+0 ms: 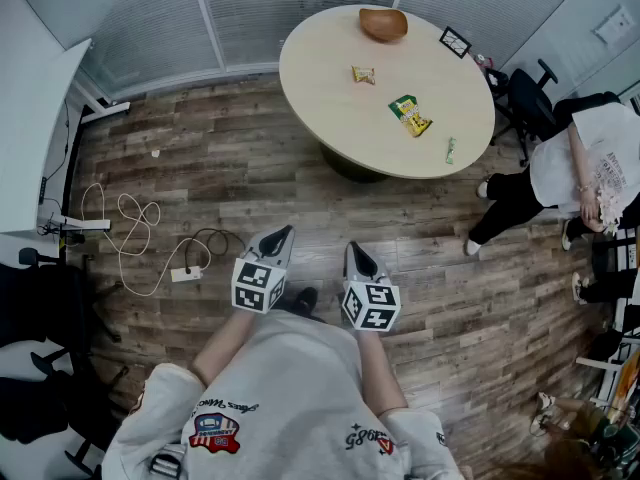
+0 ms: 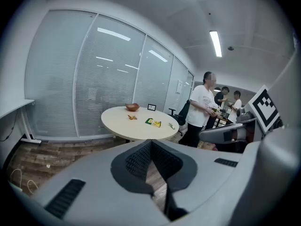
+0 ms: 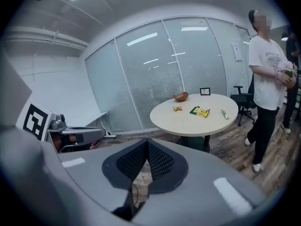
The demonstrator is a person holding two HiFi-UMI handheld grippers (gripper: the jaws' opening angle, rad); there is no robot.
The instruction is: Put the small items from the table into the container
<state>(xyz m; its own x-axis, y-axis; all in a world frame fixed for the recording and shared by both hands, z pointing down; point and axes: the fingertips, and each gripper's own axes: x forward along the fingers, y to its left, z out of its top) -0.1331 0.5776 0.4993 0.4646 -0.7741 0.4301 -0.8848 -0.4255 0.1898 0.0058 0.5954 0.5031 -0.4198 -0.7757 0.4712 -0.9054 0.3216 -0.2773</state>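
Nearest the wearer, above grey sleeves, the left gripper (image 1: 283, 234) and the right gripper (image 1: 352, 252) are held side by side over the brown wood-plank floor (image 1: 250, 168), each angled forward and downward. Both stand well apart from the counter. The left gripper's jaws are closed with their ribbed pads meeting at the tips, and nothing lies between them. The right gripper's jaws are likewise closed and empty.

Left of the grippers, on the floor, a looped white cable (image 1: 130, 218) runs to a white power strip (image 1: 186, 273).

Farther off, centre-right, stands the round beige counter (image 1: 320, 88). On it, from near to far:
- a slim green stick packet (image 1: 450, 150) near the right edge;
- a green-and-yellow snack packet (image 1: 411, 115) near the middle;
- a small gold-wrapped sweet (image 1: 363, 74), left of and beyond the snack packet;
- a small black-framed card (image 1: 455, 41) at the far right;
- a brown wooden bowl (image 1: 383, 23) at the far edge, apart from all three packets; its inside cannot be made out.

Right of the counter are a black office chair (image 1: 525, 98) and a standing person in a white shirt (image 1: 590, 163). Beyond the counter rises a glass wall with closed blinds (image 1: 200, 18).
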